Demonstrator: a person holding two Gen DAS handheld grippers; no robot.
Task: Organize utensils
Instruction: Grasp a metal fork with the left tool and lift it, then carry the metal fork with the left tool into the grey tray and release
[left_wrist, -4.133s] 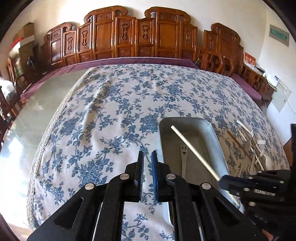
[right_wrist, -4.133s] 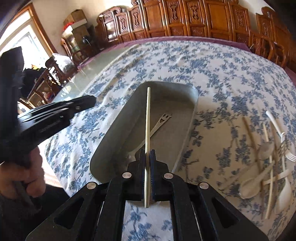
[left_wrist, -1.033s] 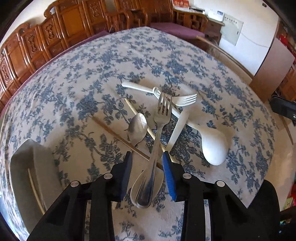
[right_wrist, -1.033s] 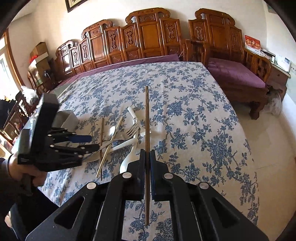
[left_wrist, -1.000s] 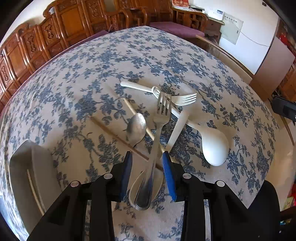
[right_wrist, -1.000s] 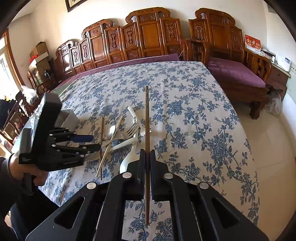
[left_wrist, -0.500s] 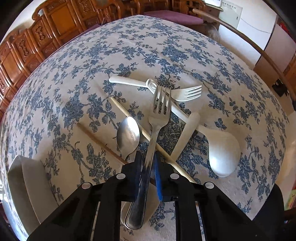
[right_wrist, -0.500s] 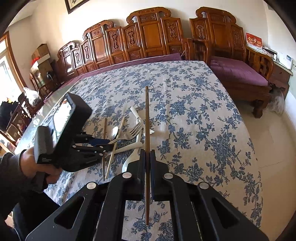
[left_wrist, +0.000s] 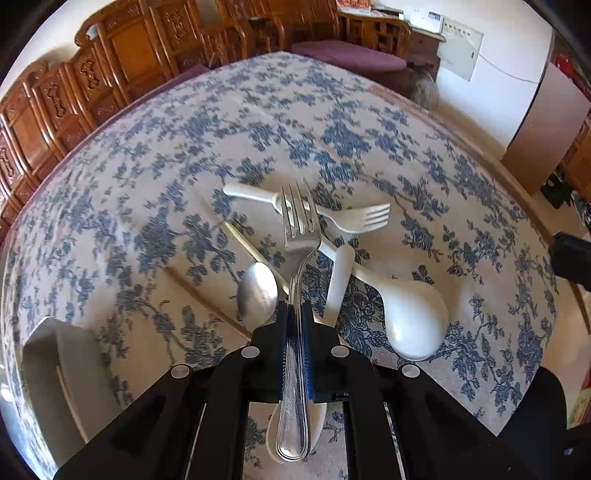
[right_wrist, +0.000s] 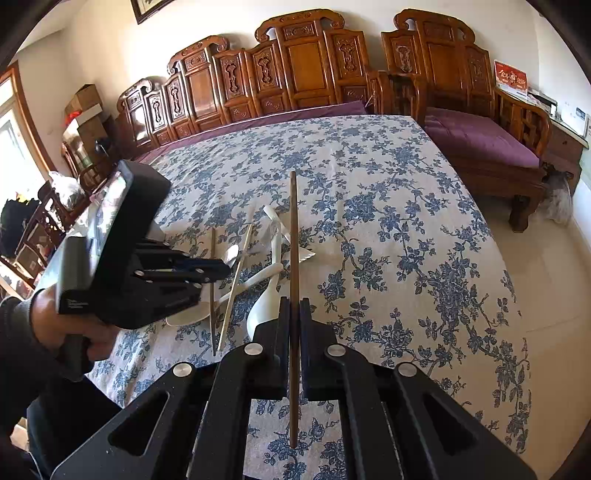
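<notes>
My left gripper (left_wrist: 295, 306) is shut on the handle of a metal fork (left_wrist: 298, 236), tines pointing away, over a heap of utensils on the floral tablecloth. Under it lie a metal spoon (left_wrist: 257, 291), a white plastic fork (left_wrist: 354, 218), a large white spoon (left_wrist: 410, 314) and pale chopsticks (left_wrist: 255, 254). My right gripper (right_wrist: 294, 306) is shut on a dark brown chopstick (right_wrist: 293, 236) and holds it above the table, right of the heap. The left gripper (right_wrist: 207, 267) also shows in the right wrist view. The grey tray (left_wrist: 40, 354) sits at the left edge with a pale chopstick in it.
The table with the blue floral cloth (right_wrist: 388, 206) has its right edge near a tiled floor. Carved wooden chairs (right_wrist: 295, 66) line the far side. A bench with a purple cushion (right_wrist: 480, 140) stands at the right.
My left gripper has closed on the metal fork's handle and lifted it slightly off the heap. My right gripper holds the brown chopstick as before.
</notes>
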